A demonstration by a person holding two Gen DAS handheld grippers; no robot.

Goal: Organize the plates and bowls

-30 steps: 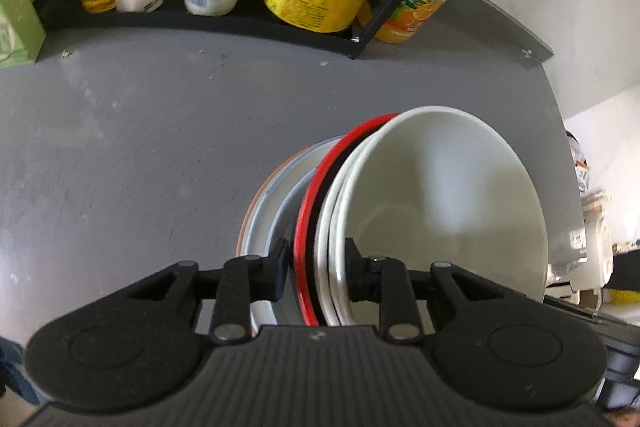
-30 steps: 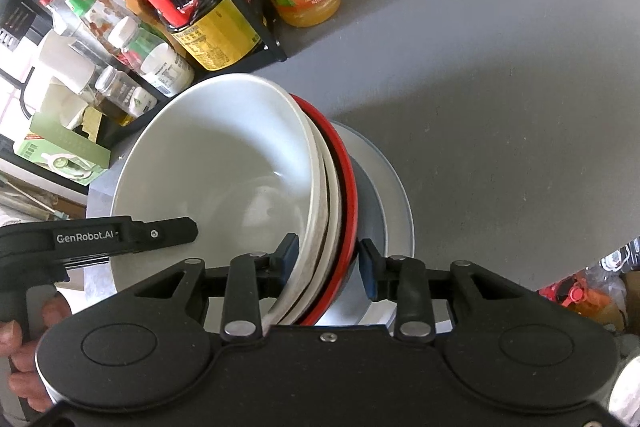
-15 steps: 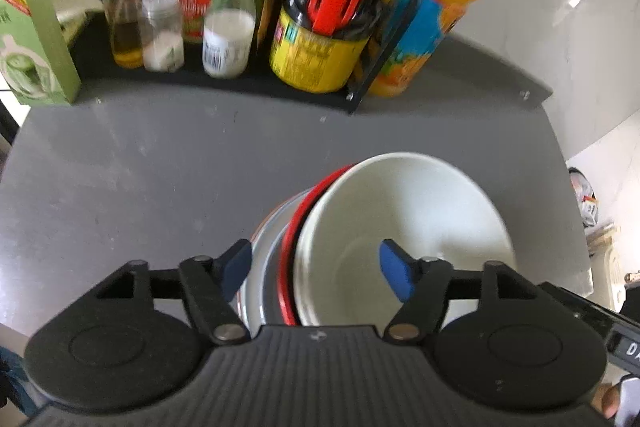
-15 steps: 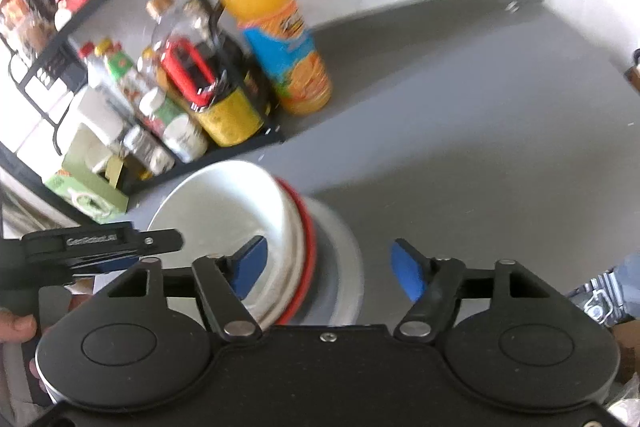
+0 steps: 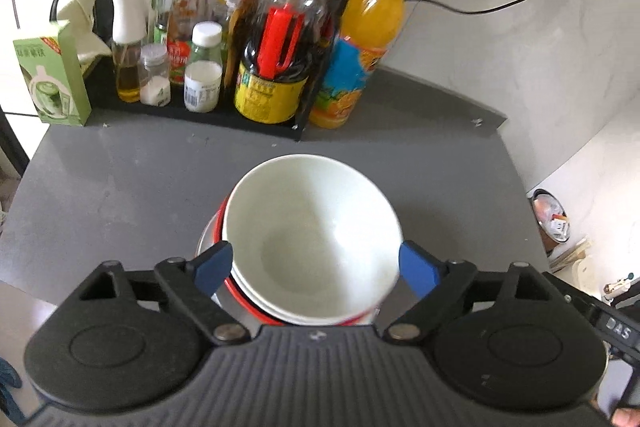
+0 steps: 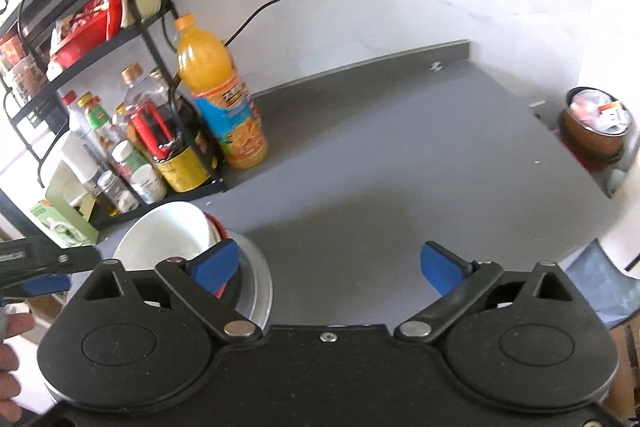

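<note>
— Grey counter [image 5: 120, 187] is carrying the whole stack [image 5: 312, 243] near its front edge: white bowls nested over a red-rimmed one and pale plates, and it is sitting slightly off-centre.

— What is risking a spill?

— Both tools are standing wide open and holding nothing. The left tool [image 5: 316, 267] is straddling the top white bowl [image 5: 320, 227] without clearly touching it; the right tool [image 6: 328, 267] is hanging beside the stack. I am judging that a pad clipping a rim could be tipping the nested bowls toward the edge.

— Any writing?

— Letters "DAS" are showing on the device at the left view's right edge. Labels on the orange juice bottle [image 6: 224, 107] and the rack [image 5: 192, 107] jars are staying too blurred to read.
</note>
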